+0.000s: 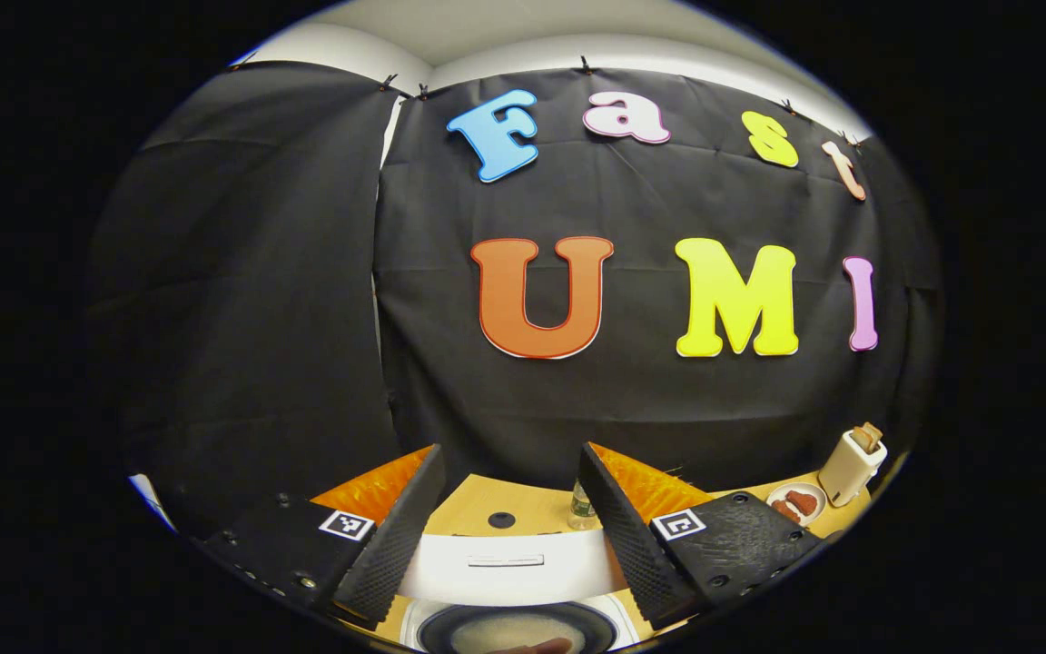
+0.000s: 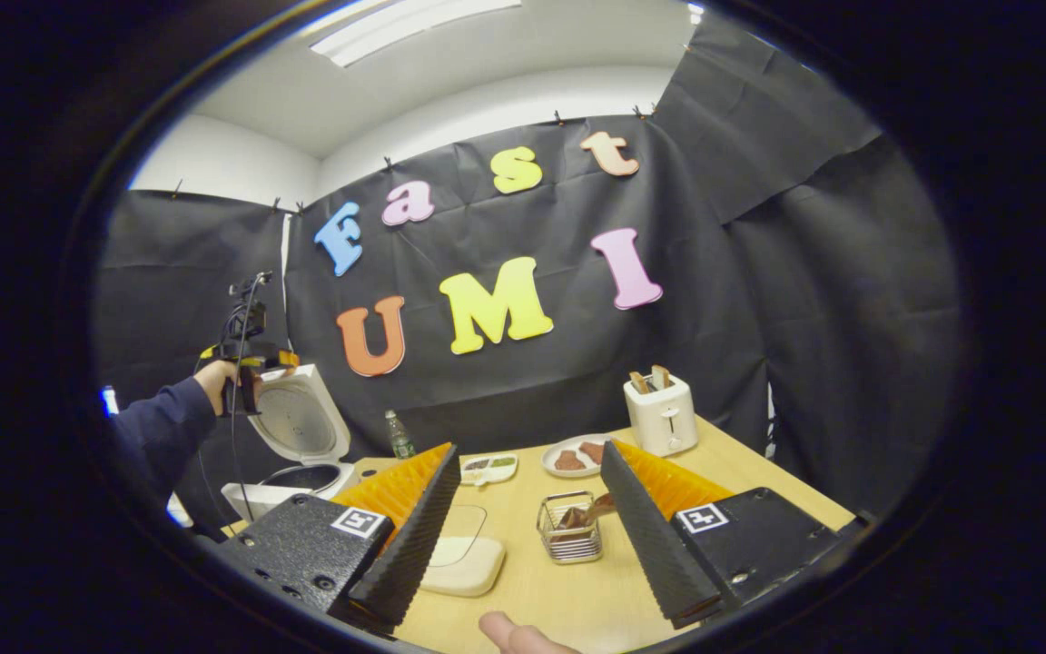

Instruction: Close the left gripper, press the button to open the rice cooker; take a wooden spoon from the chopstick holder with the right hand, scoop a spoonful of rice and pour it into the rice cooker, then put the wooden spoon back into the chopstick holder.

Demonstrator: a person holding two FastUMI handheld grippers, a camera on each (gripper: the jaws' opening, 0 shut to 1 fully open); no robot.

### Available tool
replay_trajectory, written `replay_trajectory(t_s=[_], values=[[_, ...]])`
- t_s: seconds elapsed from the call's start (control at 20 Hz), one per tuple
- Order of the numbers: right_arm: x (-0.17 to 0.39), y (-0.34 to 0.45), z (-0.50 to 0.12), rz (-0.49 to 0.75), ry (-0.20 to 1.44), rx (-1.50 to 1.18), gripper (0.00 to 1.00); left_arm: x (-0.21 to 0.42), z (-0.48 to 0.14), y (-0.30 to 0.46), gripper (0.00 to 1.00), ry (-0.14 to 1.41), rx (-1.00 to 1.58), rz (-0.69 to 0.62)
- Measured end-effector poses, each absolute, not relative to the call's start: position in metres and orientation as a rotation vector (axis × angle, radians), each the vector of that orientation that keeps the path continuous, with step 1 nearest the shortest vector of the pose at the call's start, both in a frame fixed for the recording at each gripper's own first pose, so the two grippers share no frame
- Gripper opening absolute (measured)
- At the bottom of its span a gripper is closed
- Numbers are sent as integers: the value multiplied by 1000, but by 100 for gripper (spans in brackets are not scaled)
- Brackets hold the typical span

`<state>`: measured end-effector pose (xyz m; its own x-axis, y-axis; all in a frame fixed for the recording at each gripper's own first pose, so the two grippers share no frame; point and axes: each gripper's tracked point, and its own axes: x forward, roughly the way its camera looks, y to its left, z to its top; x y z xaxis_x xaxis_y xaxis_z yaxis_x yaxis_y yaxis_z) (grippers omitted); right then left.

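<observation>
Right gripper view: left gripper [image 2: 246, 368] raised beside open rice cooker [image 2: 296, 427] lid, hand [image 2: 214, 377] gripping.
Left gripper: fingers wide, empty.
Right gripper [image 2: 523, 531]: wide, empty, above table [image 2: 759, 477].
Cut off: cooker pot, low in left gripper view.

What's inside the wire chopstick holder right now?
In the right gripper view, the wire chopstick holder holds brown wooden utensils, one end sticking out over its rim toward the right tongs. Which one is the spoon, and how many there are, is too small to tell.
</observation>
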<state>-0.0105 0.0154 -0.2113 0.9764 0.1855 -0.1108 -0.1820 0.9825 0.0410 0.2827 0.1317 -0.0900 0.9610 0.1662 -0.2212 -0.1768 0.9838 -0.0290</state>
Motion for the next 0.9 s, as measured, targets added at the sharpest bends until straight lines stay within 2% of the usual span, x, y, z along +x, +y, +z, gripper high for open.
replay_trajectory(t_s=[0.05,0.1,0.15,0.2,0.3,0.35,0.4,0.6,0.65,0.7,0.75,0.8,0.9], values=[[-16,15,-212,185,113,26,100,276,-93,130,96,230,-45,176],[-23,15,-215,186,115,18,95,267,-95,127,96,232,-43,175],[-29,15,-220,188,121,7,95,260,-97,125,96,236,-47,176],[-37,16,-226,196,133,-7,100,252,-99,123,96,238,-51,175],[-53,21,-237,223,160,-20,100,238,-106,117,96,244,-52,167],[-61,22,-241,232,178,-13,96,230,-111,114,95,246,-50,160],[-69,21,-247,242,196,-3,100,223,-117,111,96,254,-53,150],[-96,17,-260,248,230,20,100,196,-139,105,95,260,-61,140],[-103,15,-262,241,236,11,96,193,-149,102,96,271,-60,134],[-111,16,-258,244,227,4,100,188,-157,98,95,284,-63,122],[-116,17,-253,242,211,-5,96,183,-163,96,95,295,-67,115],[-121,15,-250,234,195,-17,100,179,-170,96,94,309,-71,120],[-126,14,-239,217,157,-46,100,172,-185,97,94,334,-79,124]])
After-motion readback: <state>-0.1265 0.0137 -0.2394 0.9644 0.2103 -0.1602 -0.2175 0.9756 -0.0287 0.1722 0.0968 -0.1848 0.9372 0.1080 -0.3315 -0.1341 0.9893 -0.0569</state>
